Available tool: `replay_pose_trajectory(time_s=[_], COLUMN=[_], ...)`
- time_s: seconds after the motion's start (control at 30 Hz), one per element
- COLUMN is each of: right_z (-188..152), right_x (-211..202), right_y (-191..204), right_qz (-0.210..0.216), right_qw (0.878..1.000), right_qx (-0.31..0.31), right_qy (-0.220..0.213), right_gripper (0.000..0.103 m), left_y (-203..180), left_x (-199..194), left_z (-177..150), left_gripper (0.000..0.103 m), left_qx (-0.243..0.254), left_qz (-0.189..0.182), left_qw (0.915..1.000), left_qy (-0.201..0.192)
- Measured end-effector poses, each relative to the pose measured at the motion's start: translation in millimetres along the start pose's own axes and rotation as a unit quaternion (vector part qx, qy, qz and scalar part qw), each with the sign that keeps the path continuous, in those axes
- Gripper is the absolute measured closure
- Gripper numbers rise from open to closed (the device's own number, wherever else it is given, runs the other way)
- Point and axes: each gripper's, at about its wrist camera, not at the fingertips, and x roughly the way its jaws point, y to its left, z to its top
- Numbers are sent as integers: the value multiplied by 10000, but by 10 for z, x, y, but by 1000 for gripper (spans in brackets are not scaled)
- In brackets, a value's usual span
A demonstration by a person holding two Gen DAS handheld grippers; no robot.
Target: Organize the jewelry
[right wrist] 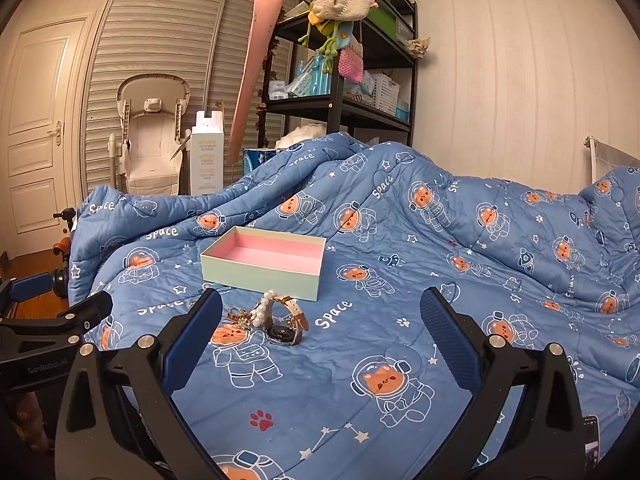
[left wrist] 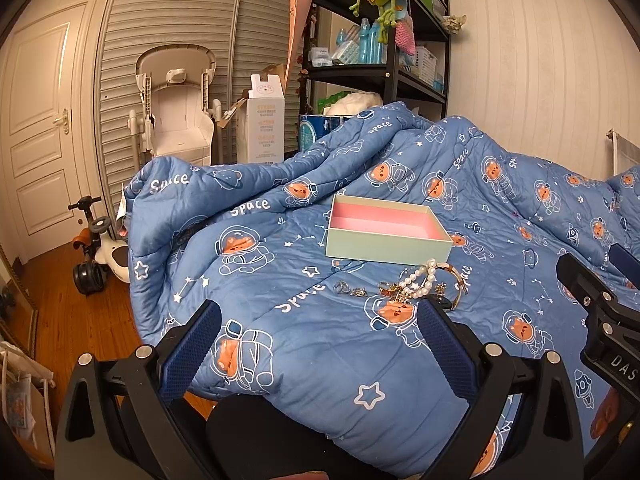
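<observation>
Blue quilt gives me a soft, uneven bed surface, so the pink-lined box sits open-topped just behind the jewelry, ready to receive it. I keep my left gripper and right gripper spread wide, holding nothing. Watch, pearl bracelet, then rings lie loose in front.

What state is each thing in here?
Box: open, empty, on the quilt.
Pearl bracelet: on quilt, outside box.
Watch: on quilt beside bracelet.
Rings: loose on quilt.
Left gripper: open, empty.
Right gripper: open, empty.
</observation>
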Motion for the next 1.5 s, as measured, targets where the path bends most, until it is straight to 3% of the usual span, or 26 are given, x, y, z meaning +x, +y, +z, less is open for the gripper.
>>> replay_pose_trajectory(time_s=[1.5], right_z=[-28], right_x=[38], right_y=[-9], right_qz=[-52], right_qw=[10000], right_qx=[-7], right_qy=[74], right_gripper=[5], left_y=[-2], left_x=[-9], left_z=[-5], left_gripper=[7], left_qx=[-3], left_qz=[-7], left_qw=[10000], left_qy=[20])
